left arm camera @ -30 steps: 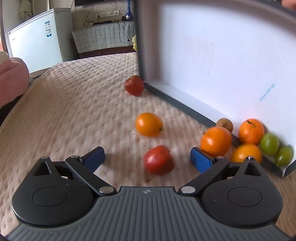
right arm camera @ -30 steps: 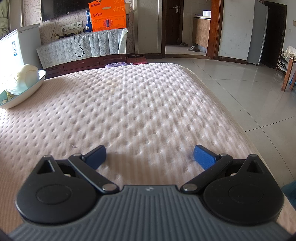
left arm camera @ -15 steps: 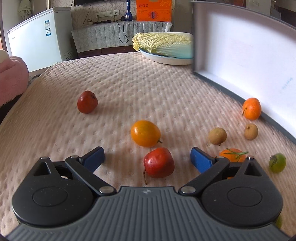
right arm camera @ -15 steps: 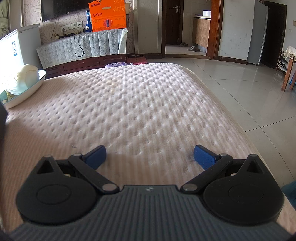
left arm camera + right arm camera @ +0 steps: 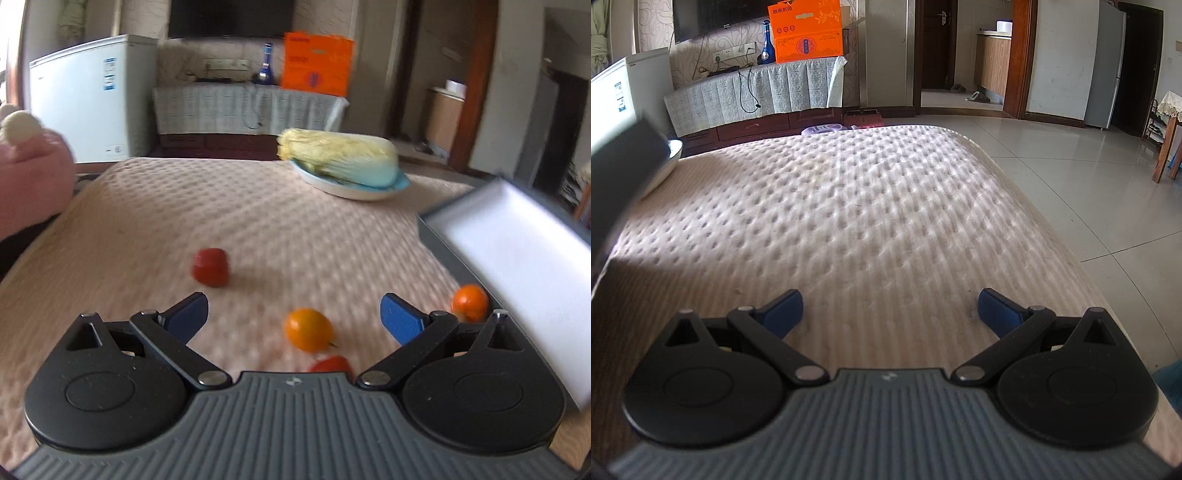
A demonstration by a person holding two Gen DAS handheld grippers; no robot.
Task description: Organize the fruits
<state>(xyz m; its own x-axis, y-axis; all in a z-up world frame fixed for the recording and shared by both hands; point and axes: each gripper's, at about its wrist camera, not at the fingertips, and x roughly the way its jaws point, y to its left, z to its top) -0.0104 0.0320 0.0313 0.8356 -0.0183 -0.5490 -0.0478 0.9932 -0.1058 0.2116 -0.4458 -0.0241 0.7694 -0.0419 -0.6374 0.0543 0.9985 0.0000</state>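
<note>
In the blurred left wrist view my left gripper (image 5: 293, 315) is open above the mattress, with nothing held. An orange fruit (image 5: 308, 329) lies between its fingers, lower down on the bed. A red fruit (image 5: 209, 266) sits farther off to the left, and another red fruit (image 5: 331, 364) peeks out at the gripper body's edge. A small orange (image 5: 469, 301) rests beside the white-lined box (image 5: 517, 258) on the right. My right gripper (image 5: 890, 310) stands open over bare mattress, with no fruit in its view.
A plate with a napa cabbage (image 5: 341, 160) sits at the bed's far side. A pink plush thing (image 5: 29, 184) lies at the left edge. The bed's right edge drops to a tiled floor (image 5: 1089, 184). A dark blurred object (image 5: 624, 173) intrudes at the right wrist view's left.
The box went from tilted over the fruits to lying flat at the right. My left gripper rose and pulled back, so the fruits slid lower in view. The right gripper stayed still.
</note>
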